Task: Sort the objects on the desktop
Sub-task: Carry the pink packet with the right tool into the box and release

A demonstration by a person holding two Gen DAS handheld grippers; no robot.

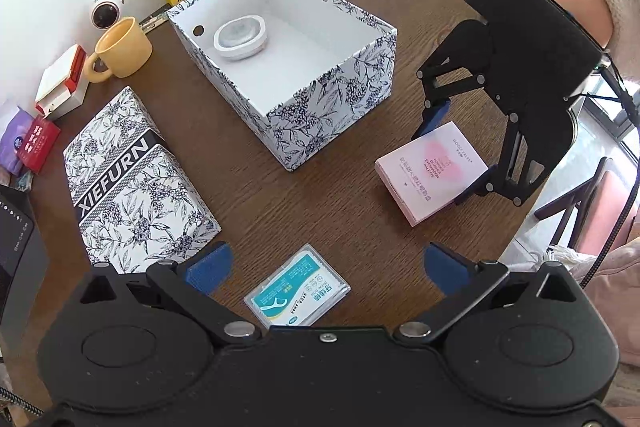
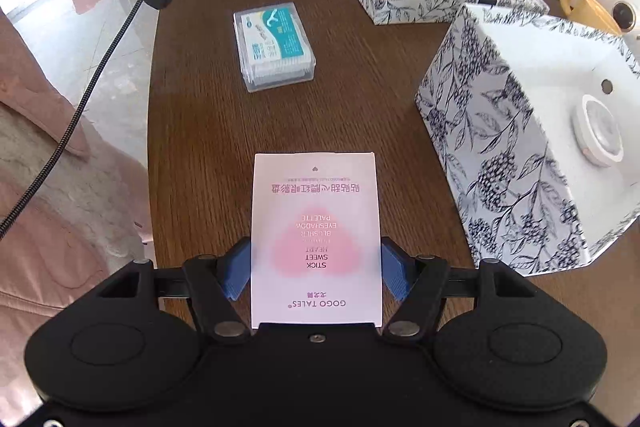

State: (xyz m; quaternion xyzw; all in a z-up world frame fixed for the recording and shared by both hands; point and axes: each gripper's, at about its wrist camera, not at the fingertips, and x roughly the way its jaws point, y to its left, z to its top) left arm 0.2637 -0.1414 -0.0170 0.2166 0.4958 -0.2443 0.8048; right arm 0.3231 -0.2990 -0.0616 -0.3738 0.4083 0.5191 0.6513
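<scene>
The floral box [image 1: 320, 99] stands open on the table [image 1: 280, 211] with only a white round case [image 1: 240, 38] inside, near its far wall. Its lid [image 1: 132, 179] lies apart, beside a yellow mug [image 1: 120, 49]. The right gripper [image 2: 316, 269] is clamped on the pink palette box [image 2: 316, 227], low over the table beside the floral box. The left gripper [image 1: 324, 267] hangs spread wide above the floss-pick case [image 1: 298, 287].
</scene>
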